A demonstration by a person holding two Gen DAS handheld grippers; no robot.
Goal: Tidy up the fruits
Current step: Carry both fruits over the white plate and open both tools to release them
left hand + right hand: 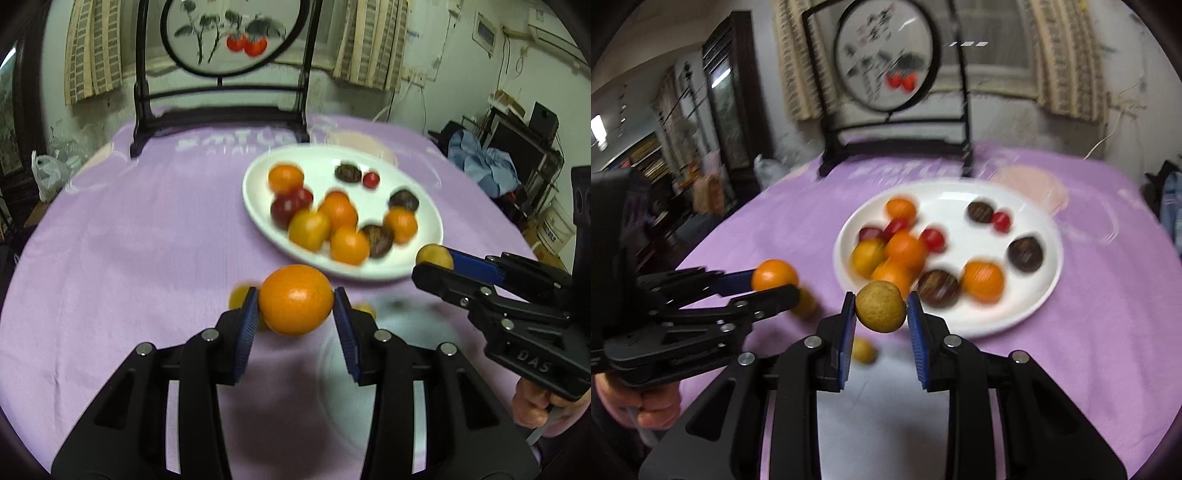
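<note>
My left gripper [295,314] is shut on an orange [294,299] and holds it above the purple cloth, near the front edge of the white plate [255,199]. It also shows in the right wrist view [775,286] with the orange [774,274]. My right gripper [881,314] is shut on a small yellow-brown fruit [880,311] over the plate's near rim [1027,321]; the left wrist view shows it [434,260] at the right. The plate holds several oranges, red fruits and dark fruits. Small yellow fruits [863,350] lie on the cloth below the grippers.
A round table with a purple cloth [129,240] bears a black-framed round painted screen [221,92] at the back. A pale pink disc [1030,184] lies behind the plate. Room clutter stands beyond the table's right edge [517,158].
</note>
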